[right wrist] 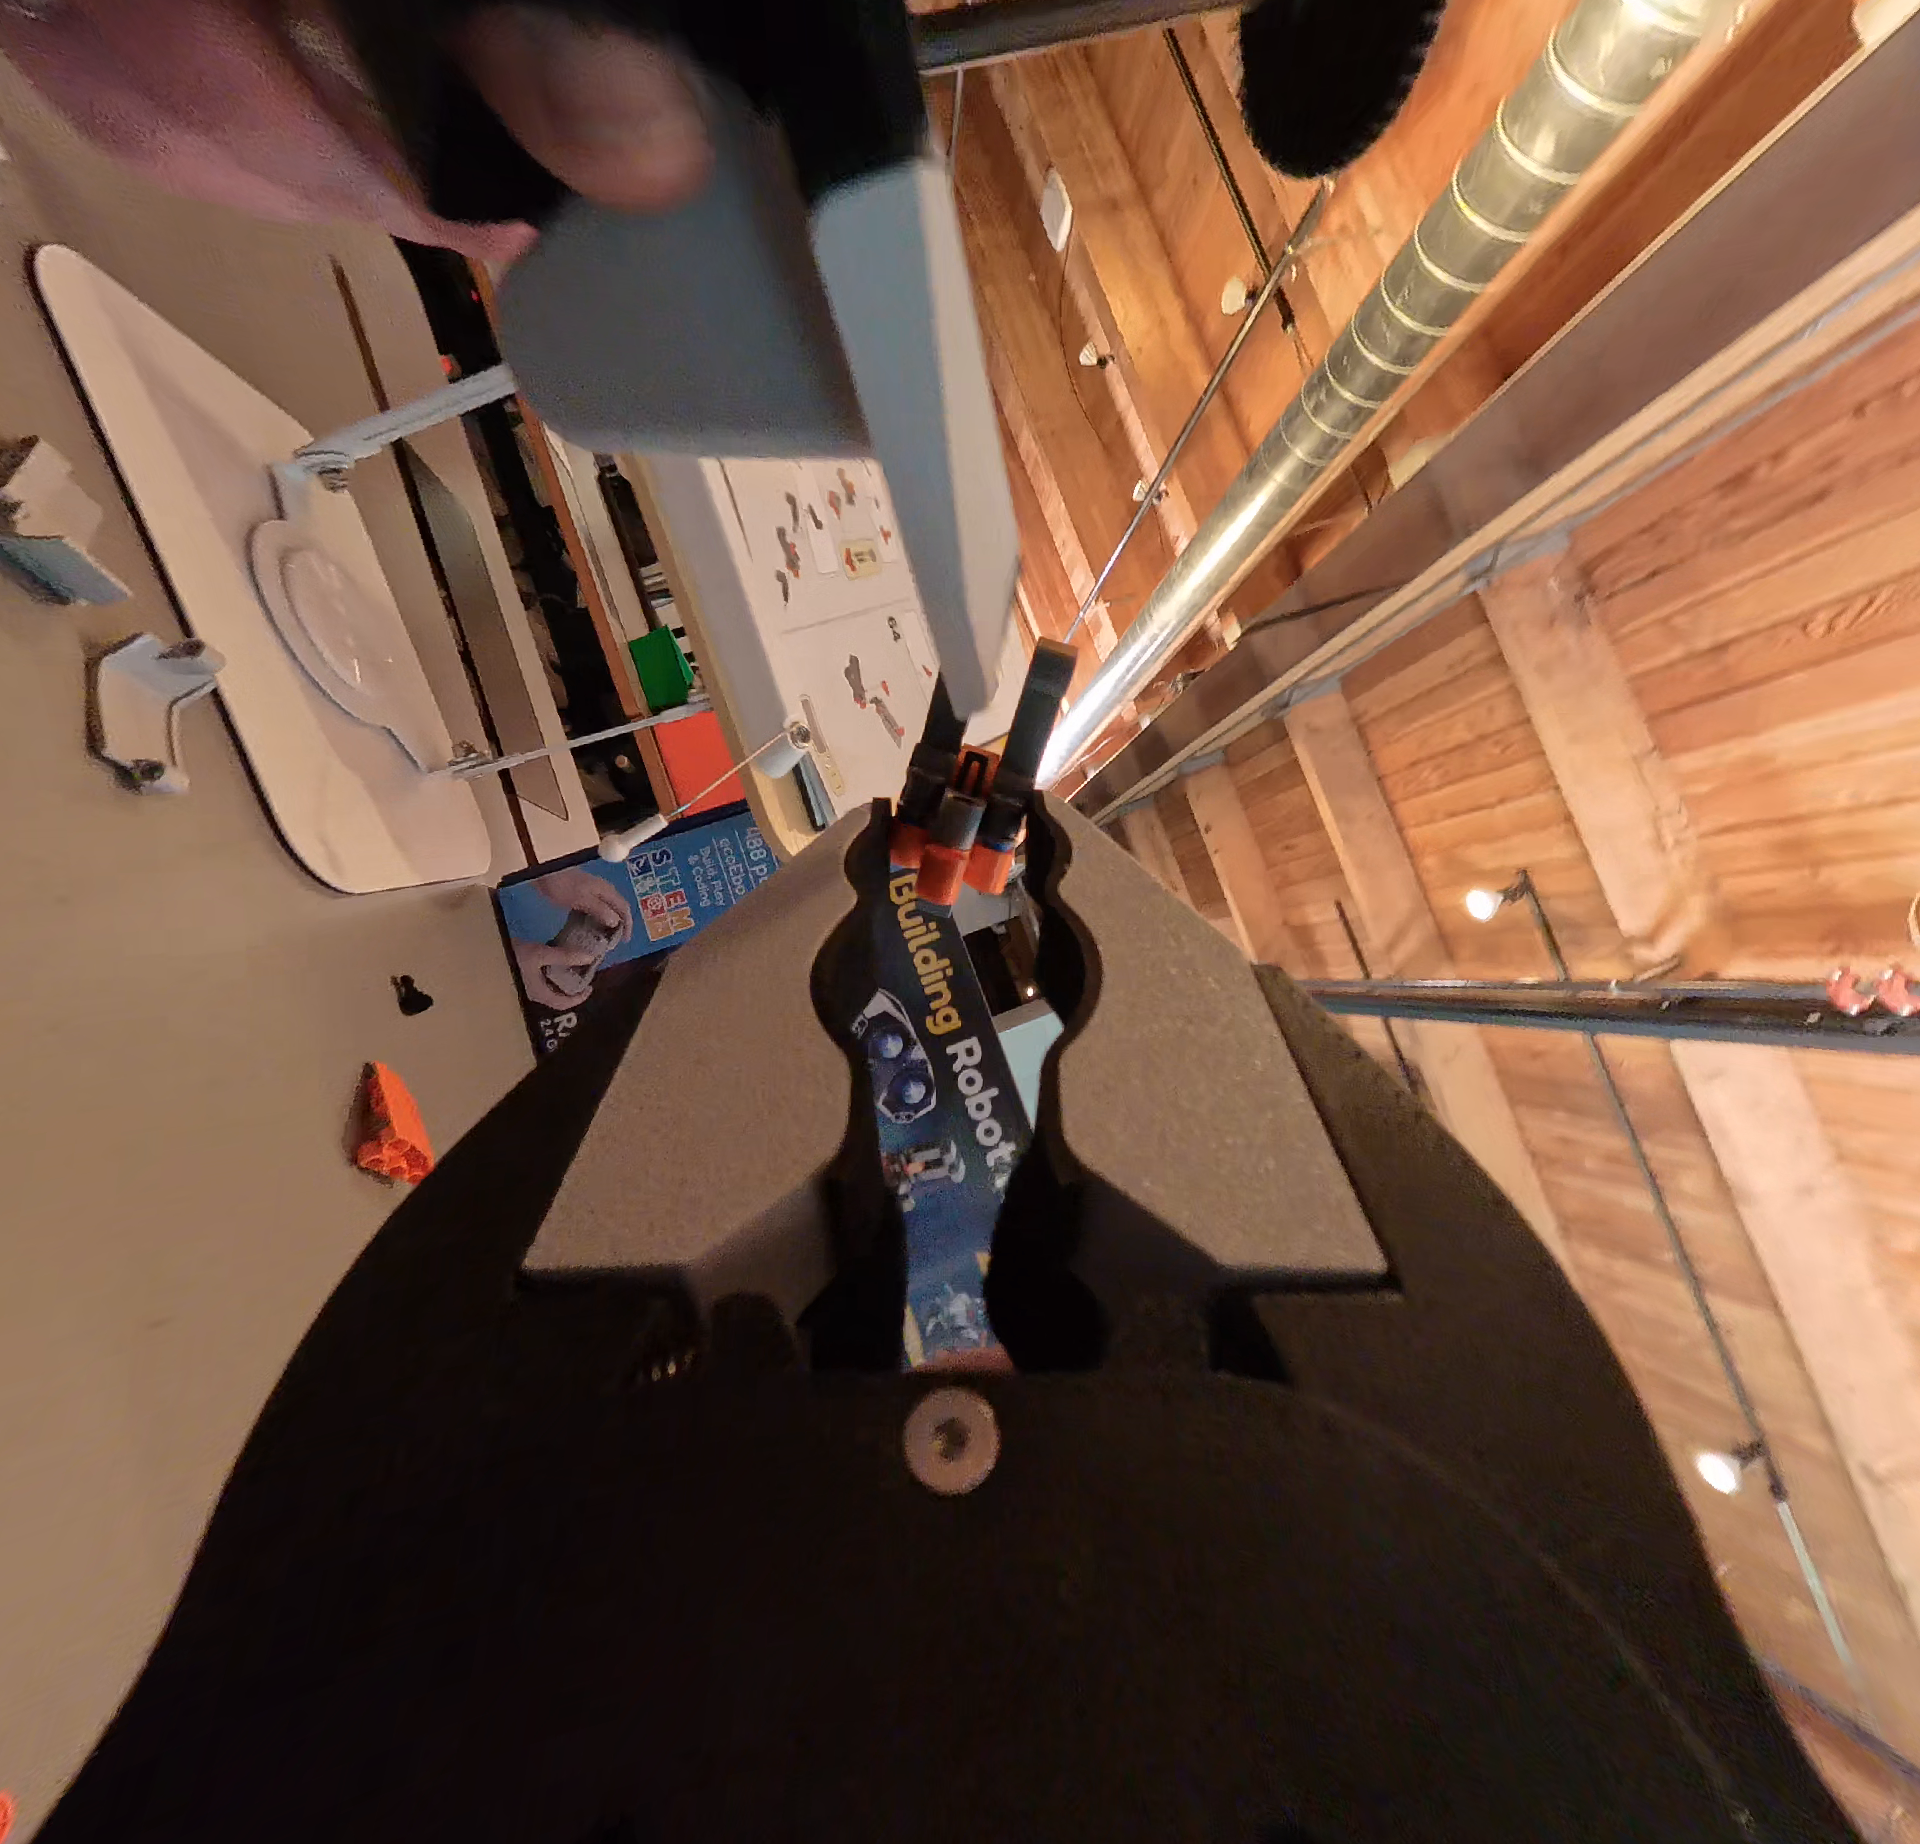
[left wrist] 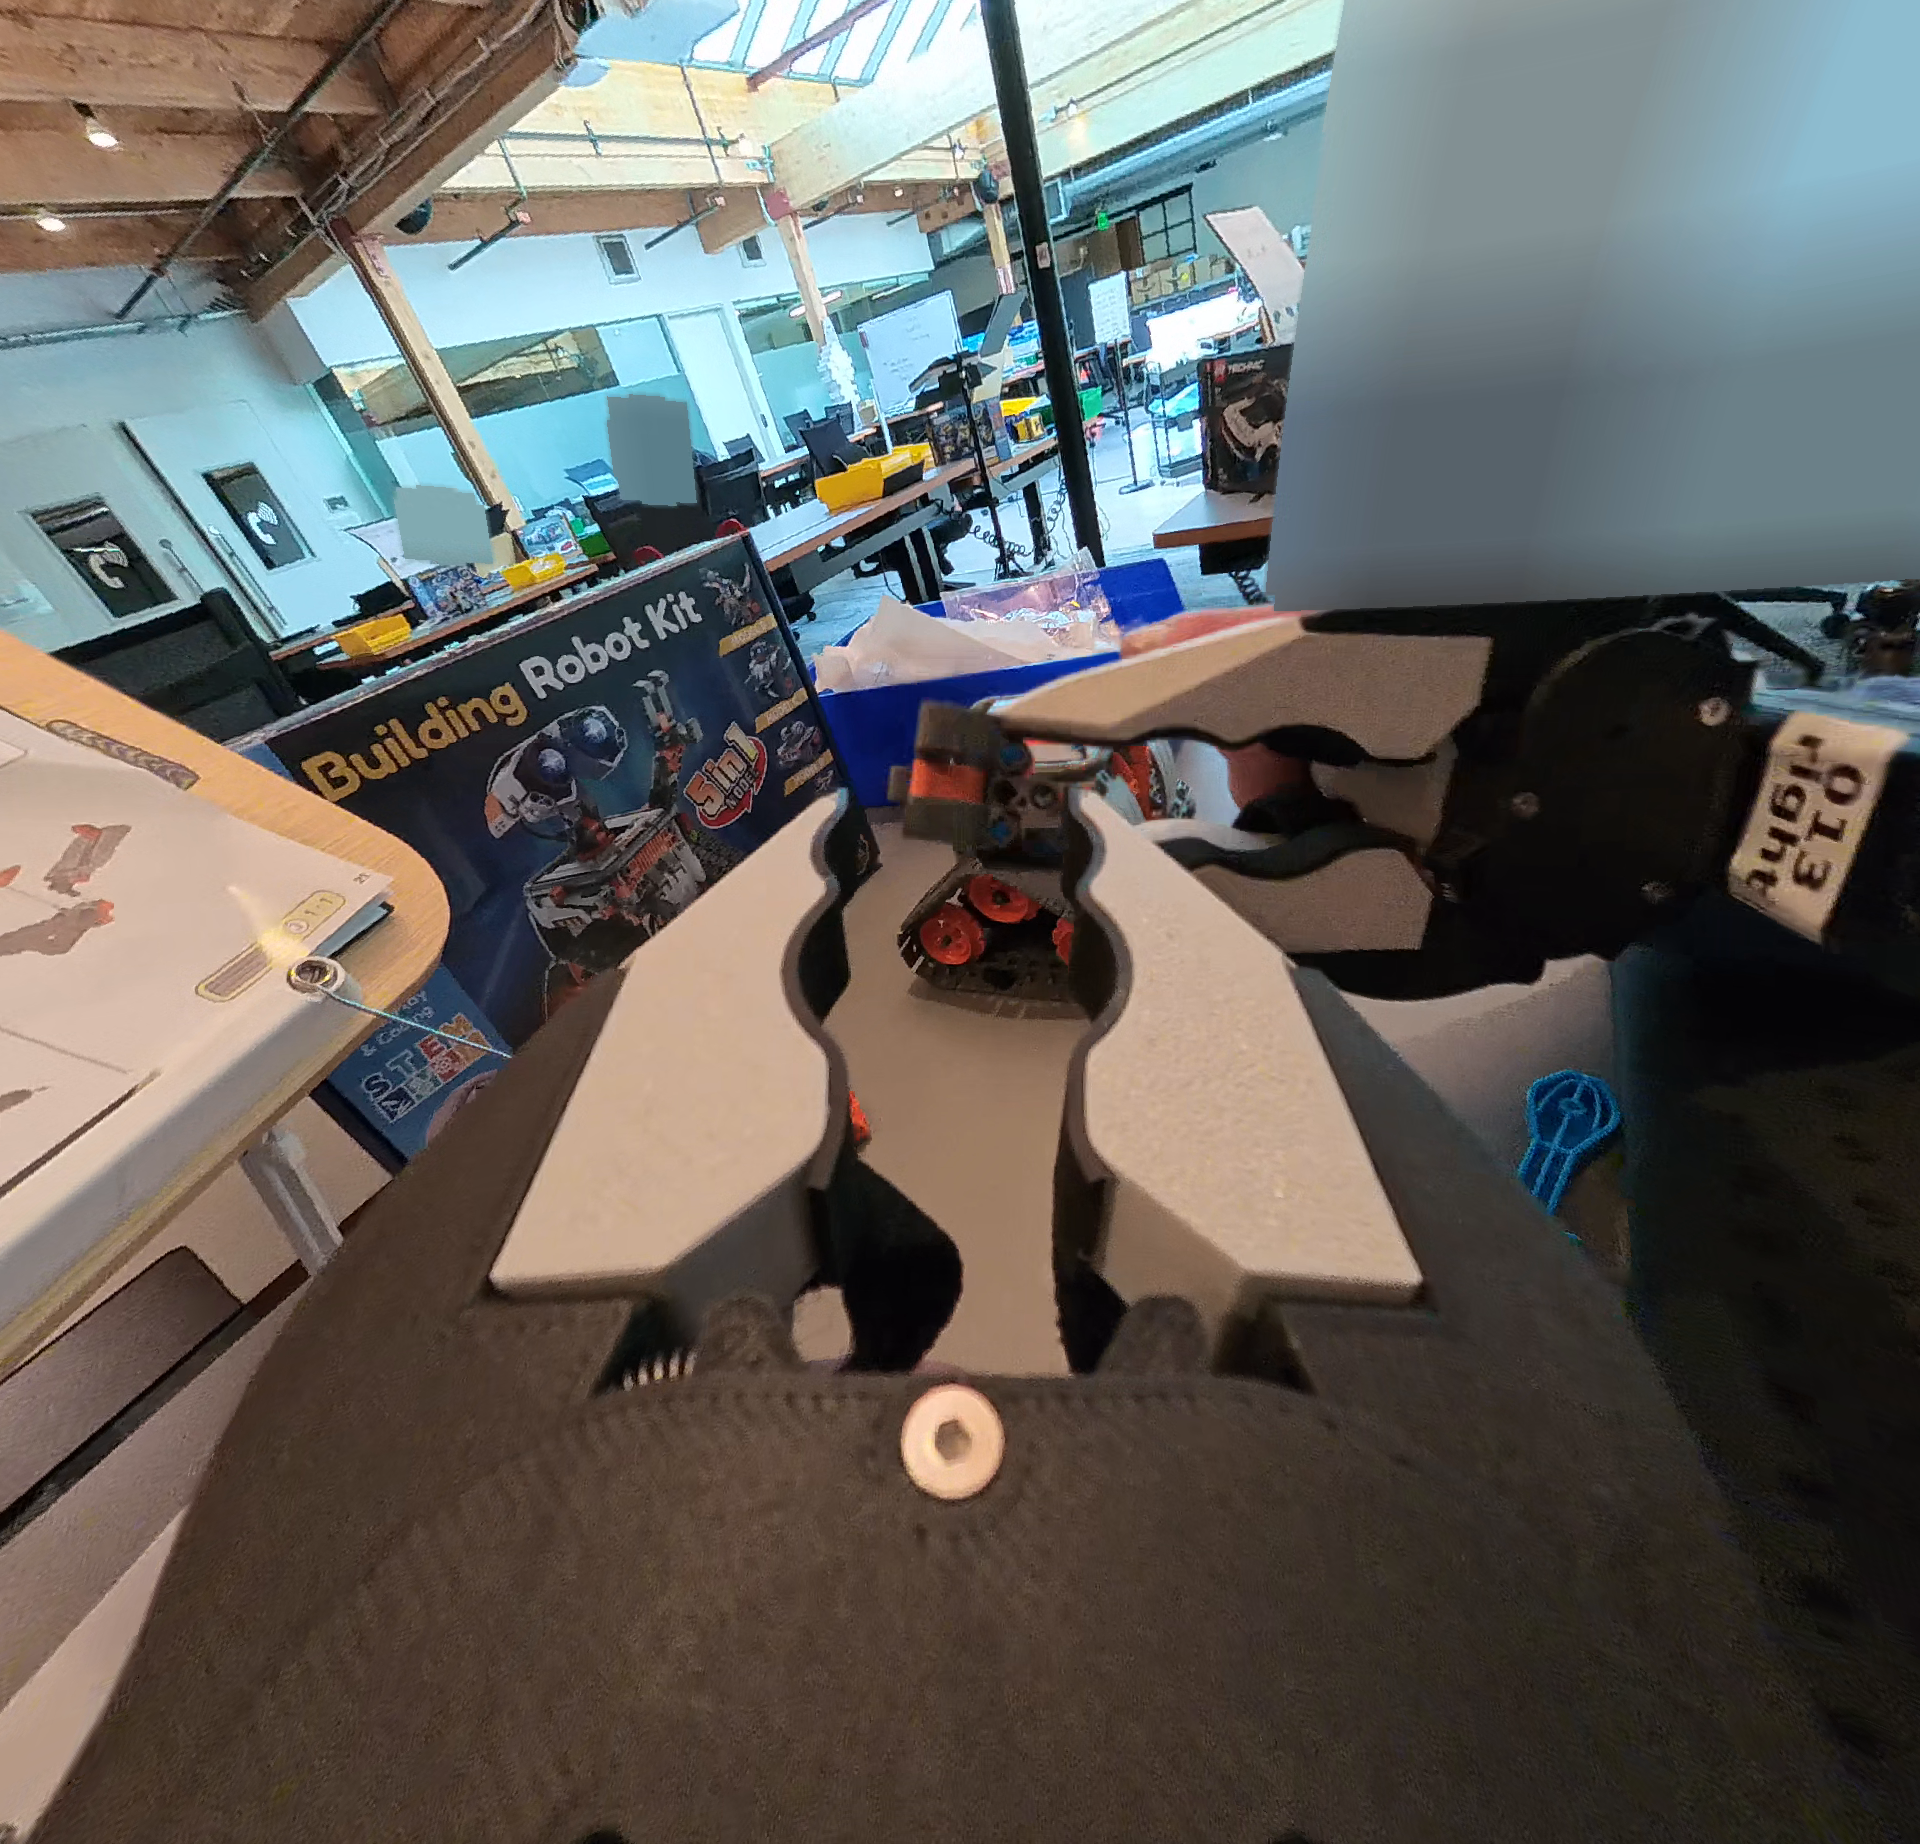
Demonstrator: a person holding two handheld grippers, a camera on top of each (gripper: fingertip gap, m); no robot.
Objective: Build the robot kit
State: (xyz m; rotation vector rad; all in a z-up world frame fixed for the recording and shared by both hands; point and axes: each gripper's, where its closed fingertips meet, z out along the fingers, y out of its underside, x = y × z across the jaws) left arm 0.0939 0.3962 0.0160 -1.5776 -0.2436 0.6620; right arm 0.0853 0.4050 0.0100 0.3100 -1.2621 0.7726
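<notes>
Table (right wrist: 187, 1275) is a matte pale slab, below both tools. The glossy printed kit box (left wrist: 582, 755) stands ahead-left of my left gripper (left wrist: 961, 818). A blue plastic bin (left wrist: 883, 698) of crinkled clear bags is straight ahead, behind it. The paper booklet (left wrist: 125, 880) lies on a tilted wood-edged stand, far left of the tool. A tracked model (left wrist: 987, 937) with black rubbery treads and orange wheels sits just beyond the left fingertips, seen through the gap. The small brick assembly (left wrist: 977, 781), with grey beams and orange and black pins, is up at the left tips, off the table. My right gripper (right wrist: 956, 818) is pinched closed on it at the very tips. The left jaws stand apart. One left finger touches the piece from above; I can't tell if the other does. My judgement: the hold is shallow, so keep the right squeeze firm and the left tip square to the beams, without twisting. A ridged flat blue plastic tool (left wrist: 1569, 1119) lies right of the left gripper. A loose orange brick (right wrist: 390, 1124) lies left of the right one.
</notes>
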